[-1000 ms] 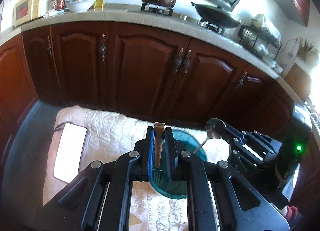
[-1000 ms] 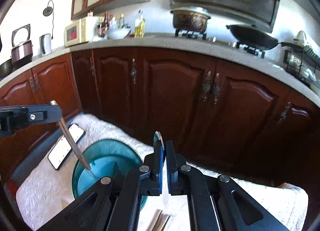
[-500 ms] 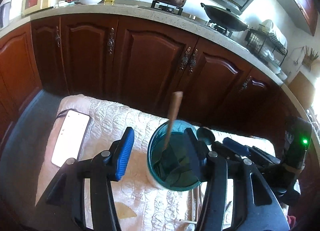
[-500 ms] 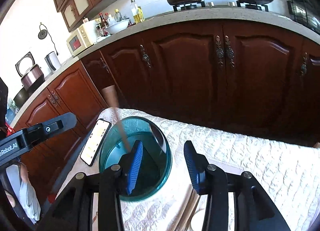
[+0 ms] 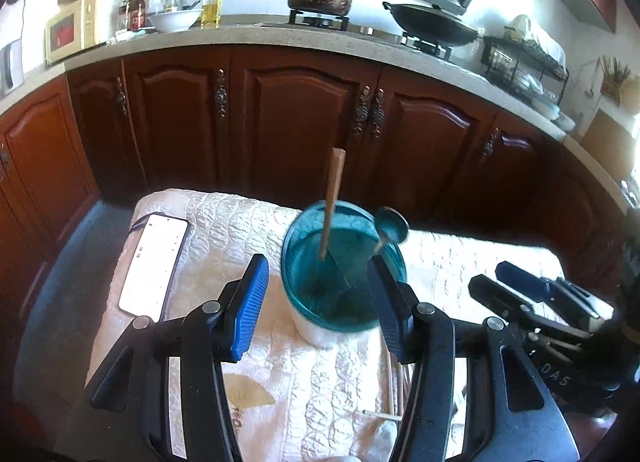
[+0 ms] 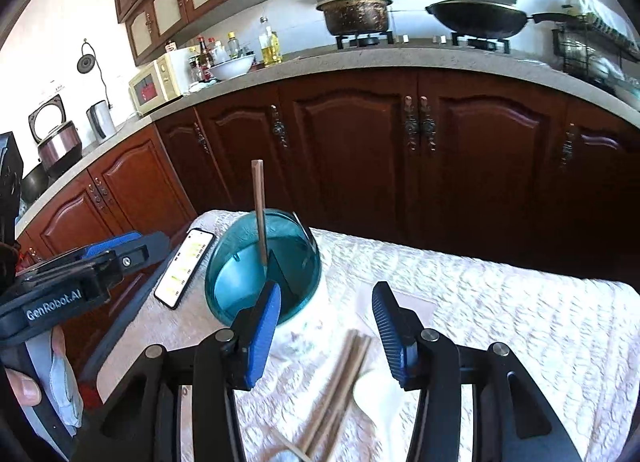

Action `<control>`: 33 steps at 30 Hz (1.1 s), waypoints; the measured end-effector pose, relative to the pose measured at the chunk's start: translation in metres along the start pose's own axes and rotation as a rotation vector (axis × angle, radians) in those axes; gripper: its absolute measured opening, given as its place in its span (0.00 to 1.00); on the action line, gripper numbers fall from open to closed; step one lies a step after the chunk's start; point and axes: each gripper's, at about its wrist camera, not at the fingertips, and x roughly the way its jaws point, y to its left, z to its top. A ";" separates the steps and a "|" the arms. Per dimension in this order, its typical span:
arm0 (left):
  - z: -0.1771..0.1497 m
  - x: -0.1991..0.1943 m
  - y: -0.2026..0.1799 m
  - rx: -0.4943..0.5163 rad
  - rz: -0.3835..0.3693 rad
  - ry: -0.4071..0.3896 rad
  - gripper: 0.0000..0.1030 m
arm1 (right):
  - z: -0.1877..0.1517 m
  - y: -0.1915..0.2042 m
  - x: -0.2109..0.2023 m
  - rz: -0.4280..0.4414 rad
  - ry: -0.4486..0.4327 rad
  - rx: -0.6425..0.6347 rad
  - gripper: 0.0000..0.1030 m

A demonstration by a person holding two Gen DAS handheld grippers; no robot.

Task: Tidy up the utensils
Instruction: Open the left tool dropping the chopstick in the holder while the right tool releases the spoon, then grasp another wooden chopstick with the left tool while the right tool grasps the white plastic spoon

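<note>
The teal cup (image 5: 344, 290) stands on the white quilted cloth (image 5: 248, 230) with a wooden-handled utensil (image 5: 332, 198) and a metal spoon (image 5: 390, 228) in it. Both grippers are empty — the left gripper (image 5: 316, 298) has its jaws apart, the right gripper (image 6: 326, 322) is opening. Brown chopsticks (image 6: 340, 378) and 1 white spoon (image 6: 380, 398) lie on the cloth below the right gripper.

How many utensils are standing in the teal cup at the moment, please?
2: a brown wooden-handled utensil standing near the middle of the teal translucent plastic cup, and a metal spoon leaning on its right rim. Others may lie hidden inside.
</note>
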 end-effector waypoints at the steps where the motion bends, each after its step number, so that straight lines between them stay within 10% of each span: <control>1: -0.004 -0.001 -0.004 0.009 0.001 -0.001 0.49 | -0.003 -0.002 -0.004 -0.007 0.000 0.005 0.44; 17: -0.038 0.003 -0.040 0.052 -0.081 0.059 0.49 | -0.052 -0.047 -0.056 -0.124 0.025 0.051 0.56; 33: -0.085 0.037 -0.025 0.036 -0.172 0.273 0.50 | -0.116 -0.092 -0.018 -0.063 0.232 0.129 0.57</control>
